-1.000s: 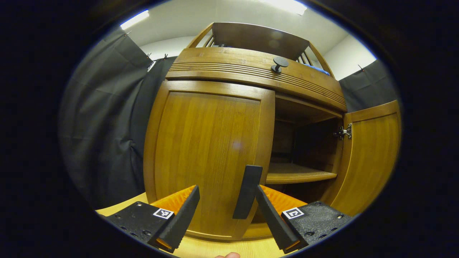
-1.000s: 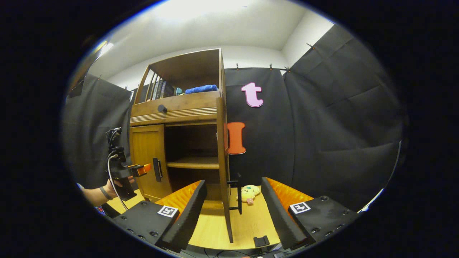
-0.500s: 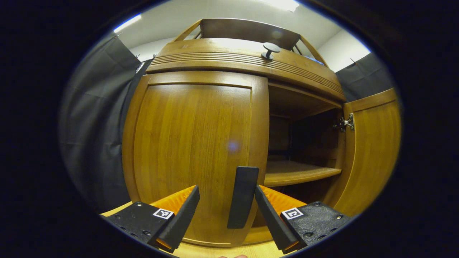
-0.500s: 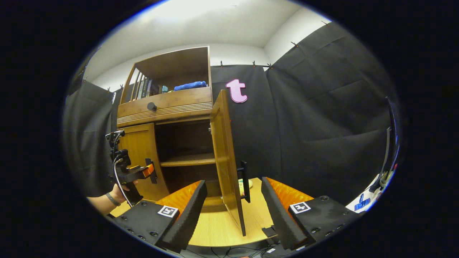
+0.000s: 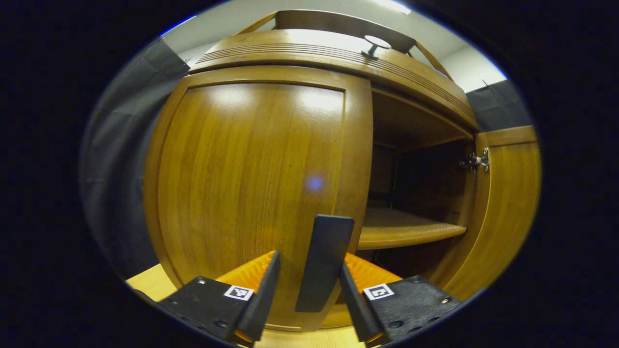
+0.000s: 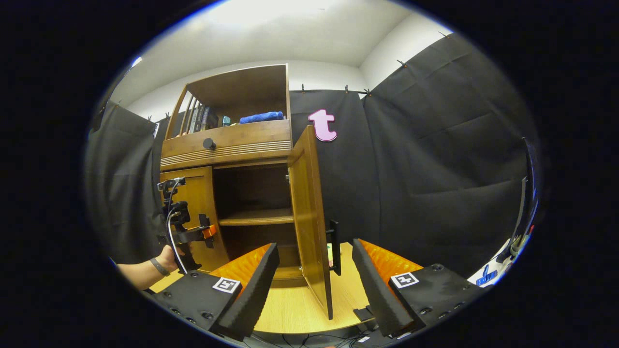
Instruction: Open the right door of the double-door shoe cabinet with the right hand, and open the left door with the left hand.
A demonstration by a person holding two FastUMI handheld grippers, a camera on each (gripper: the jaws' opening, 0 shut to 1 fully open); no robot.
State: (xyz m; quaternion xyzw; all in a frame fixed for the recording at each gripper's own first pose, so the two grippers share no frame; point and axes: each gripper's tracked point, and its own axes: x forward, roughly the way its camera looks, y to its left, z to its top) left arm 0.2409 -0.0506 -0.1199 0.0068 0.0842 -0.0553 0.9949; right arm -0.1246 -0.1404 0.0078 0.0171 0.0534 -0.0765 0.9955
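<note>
Left tongs (image 5: 305, 309) sat spread around the left door's handle (image 5: 323, 261), not yet clamped, poised for pulling. Right tongs (image 6: 315, 285) gaped empty, right door (image 6: 309, 217) standing wide open ahead.

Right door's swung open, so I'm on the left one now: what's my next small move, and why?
Probably close the left claw on the left door's handle: the handle sits between its open fingers, and the left door is still shut, while the right door already stands open.
</note>
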